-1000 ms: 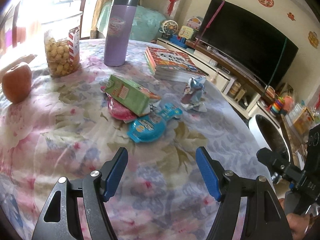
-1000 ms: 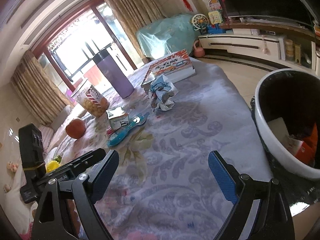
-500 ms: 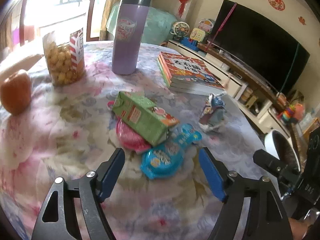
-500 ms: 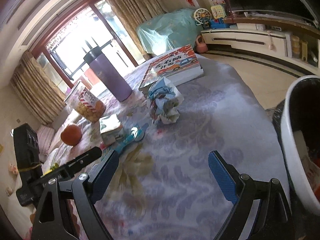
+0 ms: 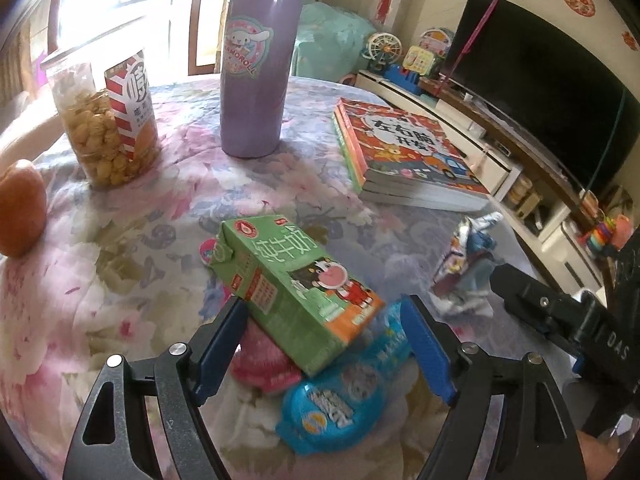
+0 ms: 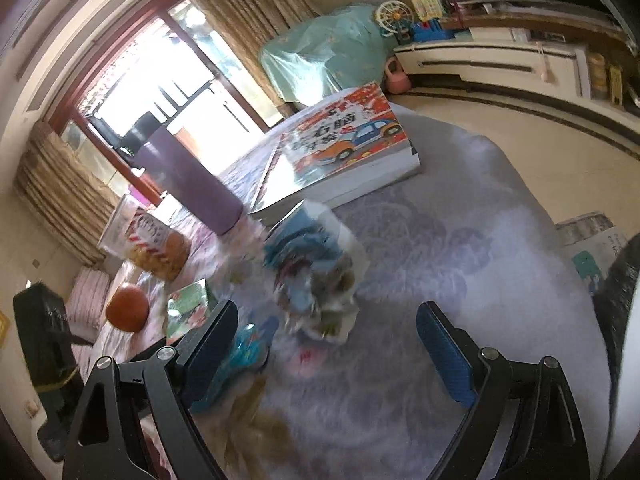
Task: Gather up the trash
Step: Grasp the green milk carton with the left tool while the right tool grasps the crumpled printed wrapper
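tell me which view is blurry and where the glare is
Right wrist view: motion-smeared, the crumpled wrapper and floral tablecloth soft, window blown out. Left wrist view: sharp, the green milk carton print readable, window overexposed behind the purple bottle.

A soft floral cloth table cover (image 5: 120,264) looks matt and quilted. On it, the green printed-card milk carton (image 5: 292,288) has a faint sheen; at its five o'clock lies a glossy blue plastic wrapper (image 5: 336,408), at its three o'clock a crumpled shiny foil wrapper (image 5: 464,268). The lilac flask (image 5: 256,68) looks smooth, satin.
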Demonstrator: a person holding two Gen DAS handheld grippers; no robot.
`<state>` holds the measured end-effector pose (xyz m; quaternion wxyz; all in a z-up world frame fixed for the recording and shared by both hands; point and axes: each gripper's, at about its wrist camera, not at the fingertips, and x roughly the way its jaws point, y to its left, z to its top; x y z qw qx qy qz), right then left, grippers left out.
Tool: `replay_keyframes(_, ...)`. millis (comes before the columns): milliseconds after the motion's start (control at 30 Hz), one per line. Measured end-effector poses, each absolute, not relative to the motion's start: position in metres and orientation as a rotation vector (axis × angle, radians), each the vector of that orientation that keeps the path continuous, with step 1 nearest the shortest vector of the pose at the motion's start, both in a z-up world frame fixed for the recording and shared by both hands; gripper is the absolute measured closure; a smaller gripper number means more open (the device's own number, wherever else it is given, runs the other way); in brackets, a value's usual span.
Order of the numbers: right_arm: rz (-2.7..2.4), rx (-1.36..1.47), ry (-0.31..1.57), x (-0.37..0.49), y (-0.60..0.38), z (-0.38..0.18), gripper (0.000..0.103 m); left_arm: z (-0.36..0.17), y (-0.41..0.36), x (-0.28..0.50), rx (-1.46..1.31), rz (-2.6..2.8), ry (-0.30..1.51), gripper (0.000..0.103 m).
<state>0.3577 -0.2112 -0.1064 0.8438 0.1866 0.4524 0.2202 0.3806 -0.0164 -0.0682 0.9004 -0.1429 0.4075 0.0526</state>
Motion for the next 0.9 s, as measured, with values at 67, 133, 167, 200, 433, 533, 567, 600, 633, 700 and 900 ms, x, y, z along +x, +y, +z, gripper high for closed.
replay_keyframes(67, 0.461, 0.402, 0.957, 0.365, -0.211, -0.109, 0.011, -0.07, -0.016, 0.383, -0.292, 0.115, 0.836, 0.025)
replay_keyframes(133, 0.458, 0.398, 0.958, 0.371, -0.21, -0.111, 0.011, -0.072, -0.015, 0.385, -0.283, 0.123, 0.831, 0.026)
replay_keyframes(167, 0.459, 0.392, 0.957, 0.372, -0.208, -0.111, 0.011, -0.073, -0.015, 0.385, -0.275, 0.126, 0.83, 0.026)
replay_keyframes(200, 0.458, 0.381, 0.959, 0.374, -0.207, -0.113, 0.011, -0.074, -0.015, 0.385, -0.267, 0.127, 0.826, 0.028)
replay_keyframes(433, 0.462, 0.291, 0.975, 0.373, -0.194, -0.114, 0.067, -0.073, -0.019, 0.379, -0.239, 0.098, 0.797, 0.052)
replay_keyframes(533, 0.468, 0.289, 0.975, 0.369, -0.195, -0.114, 0.076, -0.065, -0.018, 0.372, -0.238, 0.082, 0.768, 0.07)
replay_keyframes(567, 0.47, 0.291, 0.969, 0.366, -0.196, -0.113, 0.077, -0.062, -0.018, 0.37, -0.24, 0.074, 0.766, 0.071)
replay_keyframes(600, 0.473, 0.293, 0.962, 0.363, -0.198, -0.111, 0.077, -0.061, -0.018, 0.369, -0.24, 0.062, 0.765, 0.071)
replay_keyframes(633, 0.477, 0.294, 0.955, 0.359, -0.2, -0.109, 0.08, -0.06, -0.019, 0.367, -0.238, 0.052, 0.764, 0.071)
replay_keyframes(700, 0.48, 0.296, 0.943, 0.354, -0.203, -0.105, 0.085, -0.06, -0.022, 0.361, -0.234, 0.034, 0.763, 0.071)
replay_keyframes(900, 0.487, 0.314, 0.917, 0.328, -0.218, -0.093, 0.087, -0.054, -0.033, 0.341, -0.234, -0.017, 0.755, 0.072)
